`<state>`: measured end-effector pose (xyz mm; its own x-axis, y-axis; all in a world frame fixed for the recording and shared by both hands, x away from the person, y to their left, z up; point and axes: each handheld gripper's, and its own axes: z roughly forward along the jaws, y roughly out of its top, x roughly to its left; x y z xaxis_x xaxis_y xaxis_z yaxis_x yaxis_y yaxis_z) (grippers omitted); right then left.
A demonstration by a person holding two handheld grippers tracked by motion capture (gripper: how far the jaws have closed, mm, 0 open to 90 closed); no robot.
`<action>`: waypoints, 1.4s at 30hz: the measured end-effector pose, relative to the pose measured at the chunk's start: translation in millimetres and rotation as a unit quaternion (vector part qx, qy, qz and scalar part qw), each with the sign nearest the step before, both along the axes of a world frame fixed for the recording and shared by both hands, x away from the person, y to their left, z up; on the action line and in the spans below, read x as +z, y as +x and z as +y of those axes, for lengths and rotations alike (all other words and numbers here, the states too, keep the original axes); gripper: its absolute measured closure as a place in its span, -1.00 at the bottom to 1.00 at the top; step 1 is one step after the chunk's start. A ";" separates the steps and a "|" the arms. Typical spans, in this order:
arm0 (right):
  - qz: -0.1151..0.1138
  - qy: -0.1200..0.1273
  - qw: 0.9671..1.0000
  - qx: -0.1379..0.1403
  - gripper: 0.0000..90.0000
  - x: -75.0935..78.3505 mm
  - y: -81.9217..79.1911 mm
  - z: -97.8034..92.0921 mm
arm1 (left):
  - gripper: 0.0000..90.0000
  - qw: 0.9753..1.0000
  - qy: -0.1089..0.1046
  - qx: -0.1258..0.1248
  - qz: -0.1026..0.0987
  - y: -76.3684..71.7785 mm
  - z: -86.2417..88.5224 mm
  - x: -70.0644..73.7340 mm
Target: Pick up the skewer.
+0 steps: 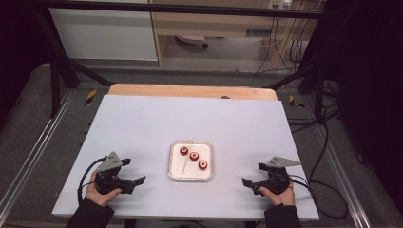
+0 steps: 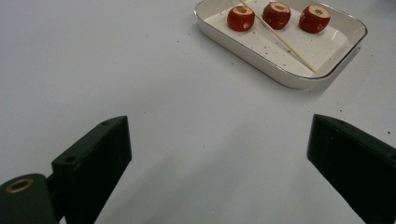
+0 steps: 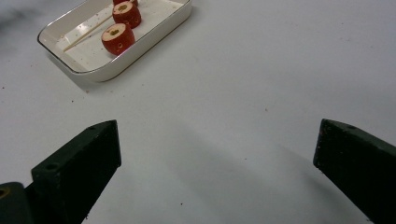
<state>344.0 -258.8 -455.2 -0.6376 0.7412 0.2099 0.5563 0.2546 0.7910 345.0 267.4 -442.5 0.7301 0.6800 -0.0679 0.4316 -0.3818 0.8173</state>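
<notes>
Currently your left gripper (image 1: 134, 172) rests at 7 o'clock on the white table (image 1: 142, 123), jaws spread wide, nothing between them. Your right gripper (image 1: 252, 175) sits at 5 o'clock, jaws equally apart. Centre: white tray (image 1: 190, 176) holding three red fruit pieces (image 1: 194, 156) and a wooden skewer (image 2: 285, 42), well apart from both grippers.

Left tool (image 1: 132, 172): held in the person's left hand (image 1: 100, 192) low at the near left of the counter (image 1: 142, 118), jaws spread wide, nothing between them. Right tool (image 1: 253, 175): held in the right hand (image 1: 277, 194) at the near right, jaws likewise wide apart and empty. Both tools point inward toward each other.
</notes>
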 end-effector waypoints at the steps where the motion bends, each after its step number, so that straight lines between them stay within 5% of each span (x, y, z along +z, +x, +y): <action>1: -0.001 0.001 1.000 0.000 -0.97 0.0 0.3 0.1 | -0.85 1.000 0.005 -0.002 0.000 -0.6 -2.9 0.0; 24: -0.003 -0.004 1.000 -0.005 -0.97 -0.4 0.6 0.9 | -0.82 1.000 0.022 0.012 0.006 2.8 -37.5 13.0; 42: -0.002 -0.005 1.000 -0.007 -0.97 -0.5 0.1 1.5 | -0.71 0.999 0.038 0.016 0.000 12.7 -100.8 27.7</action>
<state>344.1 -257.3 -455.8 -0.6279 0.7522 0.2001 0.5562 0.2539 0.7913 357.7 166.6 -414.8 0.7077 0.7064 -0.0145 0.4447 -0.4294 0.7861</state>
